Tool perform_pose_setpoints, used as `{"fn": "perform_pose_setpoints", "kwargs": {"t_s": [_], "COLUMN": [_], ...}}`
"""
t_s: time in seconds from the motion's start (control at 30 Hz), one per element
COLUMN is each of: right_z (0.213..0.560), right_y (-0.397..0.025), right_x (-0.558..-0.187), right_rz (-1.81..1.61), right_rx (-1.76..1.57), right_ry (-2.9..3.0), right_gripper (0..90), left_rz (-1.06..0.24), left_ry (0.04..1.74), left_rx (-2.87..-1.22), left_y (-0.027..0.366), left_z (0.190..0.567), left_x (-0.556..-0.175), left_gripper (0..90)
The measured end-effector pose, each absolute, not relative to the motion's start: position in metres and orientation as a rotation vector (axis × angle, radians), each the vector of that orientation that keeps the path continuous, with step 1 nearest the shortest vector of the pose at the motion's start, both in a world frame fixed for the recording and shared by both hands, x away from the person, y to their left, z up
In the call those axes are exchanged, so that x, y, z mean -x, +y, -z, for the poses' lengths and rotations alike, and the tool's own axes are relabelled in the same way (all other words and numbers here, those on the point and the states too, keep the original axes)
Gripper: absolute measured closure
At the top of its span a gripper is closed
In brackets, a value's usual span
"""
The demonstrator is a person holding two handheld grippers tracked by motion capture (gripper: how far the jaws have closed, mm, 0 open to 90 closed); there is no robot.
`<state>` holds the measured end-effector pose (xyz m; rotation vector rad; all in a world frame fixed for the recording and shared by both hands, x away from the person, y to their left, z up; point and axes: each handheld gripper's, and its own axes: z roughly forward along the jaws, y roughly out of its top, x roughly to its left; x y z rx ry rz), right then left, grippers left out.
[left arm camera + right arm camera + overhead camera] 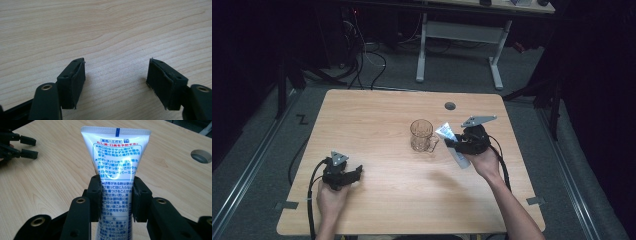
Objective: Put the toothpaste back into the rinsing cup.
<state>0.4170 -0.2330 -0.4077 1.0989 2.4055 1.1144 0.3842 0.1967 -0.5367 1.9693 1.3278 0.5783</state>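
Fingers [96, 195] of the right gripper [117, 200] clamp a toothpaste tube [115, 165] mid-body beside the glass mug [421, 135]; left gripper [116, 82] gapes empty over the desk [377, 115]. Recommend lowering cap-first into the mug.

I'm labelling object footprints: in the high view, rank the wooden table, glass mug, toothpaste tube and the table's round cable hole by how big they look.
1. Wooden table, by far the largest.
2. Glass mug and toothpaste tube: look alike; the right gripper hides part of the tube, so no ranking.
3. Cable hole, smallest.
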Motion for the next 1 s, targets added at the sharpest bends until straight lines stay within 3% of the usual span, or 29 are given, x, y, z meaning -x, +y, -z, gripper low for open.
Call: {"fn": "perform_pose_setpoints", "kwargs": {"t_s": [1.0], "right_z": [0.383], "right_y": [-0.219], "right_x": [-0.455], "right_rz": [-1.228], "right_rx": [-1.089], "right_ry": [2.318], "right_gripper": [65.7], "left_rz": [-0.579], "left_ry": [1.327], "left_rx": [-1.968], "left_y": [0.197], "left_z": [0.537], "left_x": [-0.384], "left_gripper": [30.8]}}
